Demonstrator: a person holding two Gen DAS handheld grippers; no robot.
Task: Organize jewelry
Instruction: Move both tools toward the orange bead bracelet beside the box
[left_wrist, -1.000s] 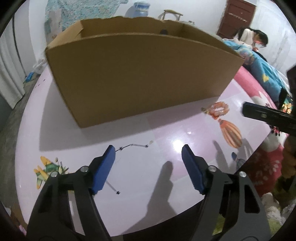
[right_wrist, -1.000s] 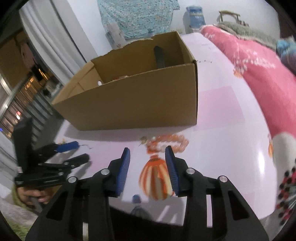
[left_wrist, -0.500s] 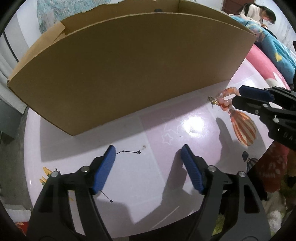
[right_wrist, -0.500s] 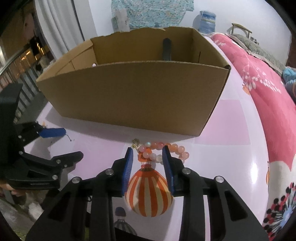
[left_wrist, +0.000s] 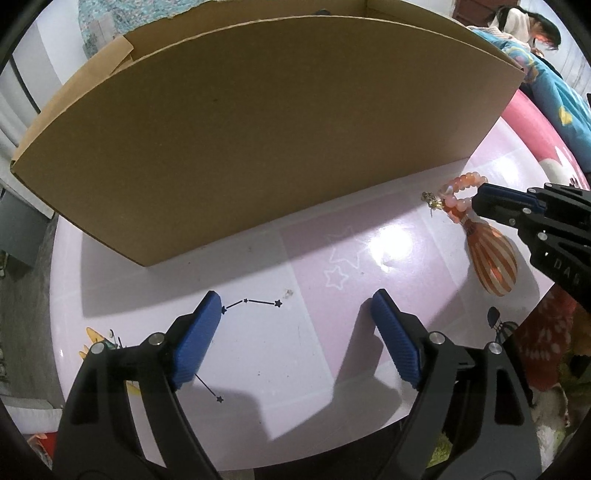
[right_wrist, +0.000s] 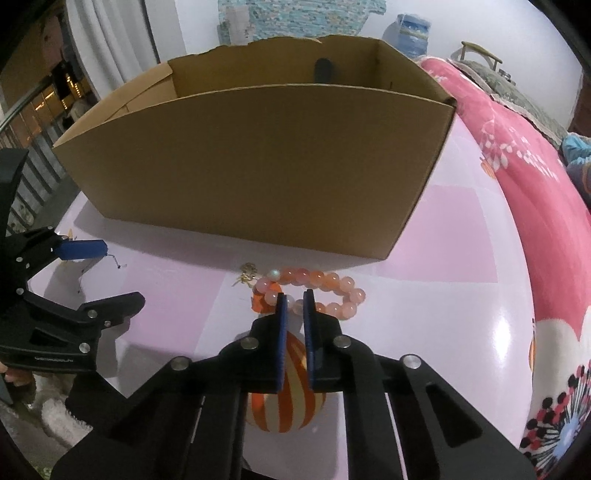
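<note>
**Right fingers pinched on the near side of the bracelet; box straight ahead**

Right gripper (right_wrist: 294, 301): fingers drawn in to a narrow slit, tips set on the near strand of the bead bracelet (right_wrist: 314, 286). A pale bead shows in the slit between them, so the pinch reads as made on the beads, though contact at the pads is partly hidden.

Bracelet lies flat on the tabletop (right_wrist: 461, 350), its loop stretched crosswise to the fingers, most of it running off to their right. A small gold charm (right_wrist: 248, 272) trails off the loop just left of the fingertips.

Beyond the bracelet, dead ahead of the fingers: open cardboard box (right_wrist: 258, 166), near wall tall, rim well above the beads. Judgement: the lift must clear that wall before going forward.

Left gripper (left_wrist: 291, 332): fingers wide and opening, nothing between them, only bare tabletop. The bracelet sits far off to its right; the right hand is plainly the nearer one.
</note>
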